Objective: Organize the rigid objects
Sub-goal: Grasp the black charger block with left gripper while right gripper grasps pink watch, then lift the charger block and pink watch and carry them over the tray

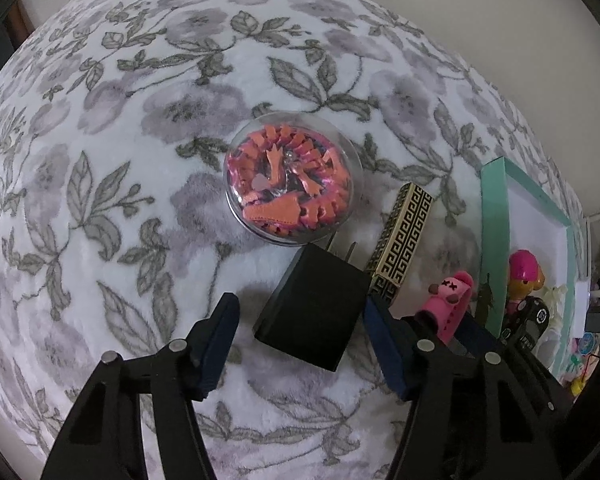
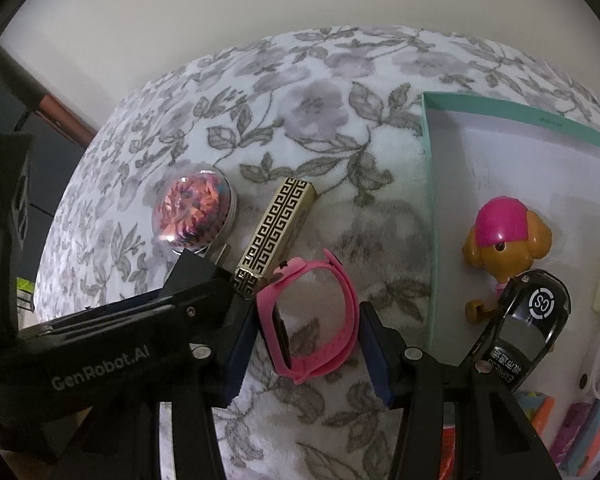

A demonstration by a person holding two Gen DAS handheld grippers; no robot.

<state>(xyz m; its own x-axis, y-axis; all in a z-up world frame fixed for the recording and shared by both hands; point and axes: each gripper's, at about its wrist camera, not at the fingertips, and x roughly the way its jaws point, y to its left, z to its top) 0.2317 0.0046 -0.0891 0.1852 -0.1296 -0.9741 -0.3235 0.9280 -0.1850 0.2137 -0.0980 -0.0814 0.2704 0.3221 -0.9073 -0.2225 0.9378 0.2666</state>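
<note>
Fingers of the left gripper [image 1: 300, 334] straddle a black plastic plug-in charger block [image 1: 314, 307] on the floral bedspread [image 1: 112, 184], pads not yet pressing; right gripper [image 2: 306, 350] fingers clamp a pink rubber watch [image 2: 312, 320] beside the teal-rimmed cardboard box [image 2: 430, 216]

toys [image 2: 572, 432] cropped at edge, charger [image 2: 192, 276] mostly hidden

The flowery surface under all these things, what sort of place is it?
Probably a home, perhaps a bed: a plush floral blanket lies against a plain wall, and a teal box holds a toy puppy.
</note>
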